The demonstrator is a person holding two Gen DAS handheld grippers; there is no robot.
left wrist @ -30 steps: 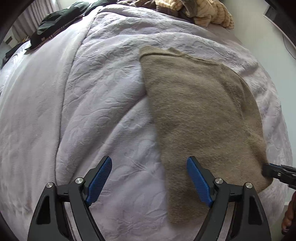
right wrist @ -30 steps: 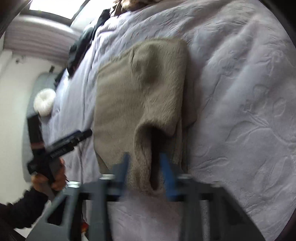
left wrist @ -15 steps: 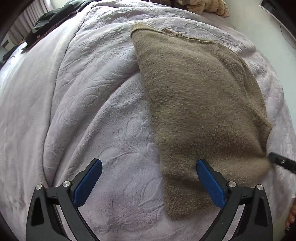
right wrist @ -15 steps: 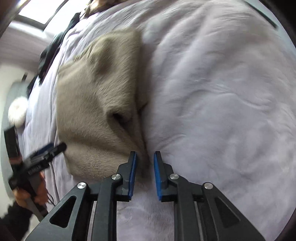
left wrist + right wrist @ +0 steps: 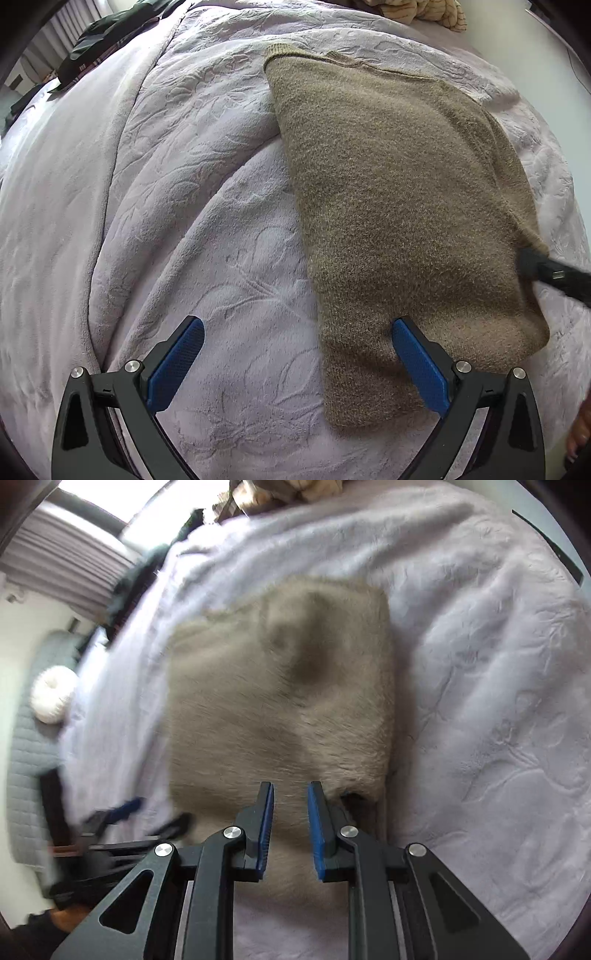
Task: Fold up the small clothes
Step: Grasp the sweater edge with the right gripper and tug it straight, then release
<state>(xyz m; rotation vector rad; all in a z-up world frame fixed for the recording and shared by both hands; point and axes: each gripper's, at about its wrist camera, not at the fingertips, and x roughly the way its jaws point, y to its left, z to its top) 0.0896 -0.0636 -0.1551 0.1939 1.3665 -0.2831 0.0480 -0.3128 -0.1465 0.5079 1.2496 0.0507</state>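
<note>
The right wrist view is motion-smeared: the fuzzy tan knitted garment (image 5: 280,701) loses its weave, and the black left gripper (image 5: 140,816) at the left edge is only a streak. In the left wrist view, the striped beige cloth heap (image 5: 424,11) is cut off by the top edge.

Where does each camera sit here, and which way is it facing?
Left wrist: on the left gripper, looking steeply down at the bed cover; its wide-open fingers straddle the brown knit garment's near edge.
Right wrist: on the right gripper, angled down over the same garment; narrow gap, nothing held.
Shared: garment and bed cover; each view catches the other gripper at its edge.
</note>
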